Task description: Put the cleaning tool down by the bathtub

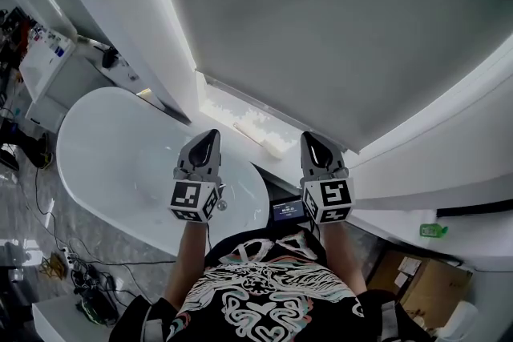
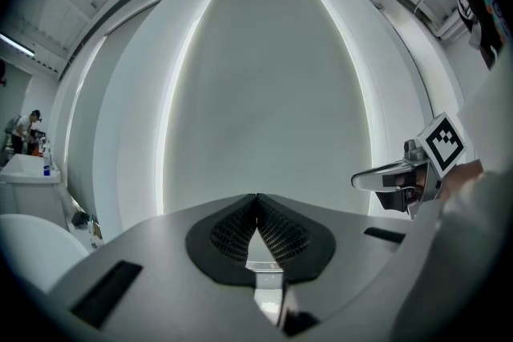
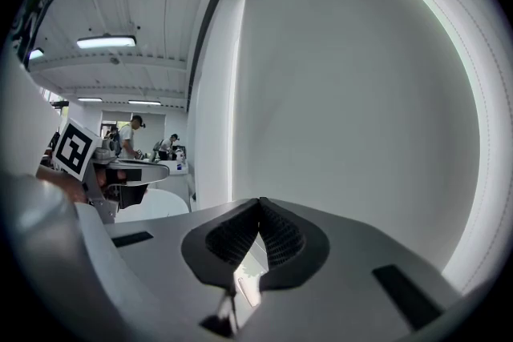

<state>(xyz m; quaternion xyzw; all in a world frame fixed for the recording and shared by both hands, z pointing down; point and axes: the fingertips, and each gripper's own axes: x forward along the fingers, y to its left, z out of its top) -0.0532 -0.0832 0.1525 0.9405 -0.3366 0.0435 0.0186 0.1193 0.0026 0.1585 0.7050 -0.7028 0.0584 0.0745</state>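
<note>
At the bottom middle of the head view is the person's patterned shirt (image 1: 268, 296), with both forearms reaching up from it. Left of centre, the left gripper (image 1: 211, 134) has its jaws pressed together with nothing between the ribbed pads (image 2: 276, 232). Right of centre, the right gripper (image 1: 311, 138) is likewise closed and empty. A small lit screen (image 1: 288, 210) sits low between the two. The white bathtub (image 1: 104, 164) fills the left middle, under the left gripper. Beyond it, between the two gripper tips, a pale long thing that seems to be the cleaning tool (image 1: 261, 137) lies on the bright ledge (image 1: 227, 110) beside the tub rim, apart from both grippers. A grey blind (image 1: 337, 28) fills the upper frame.
</note>
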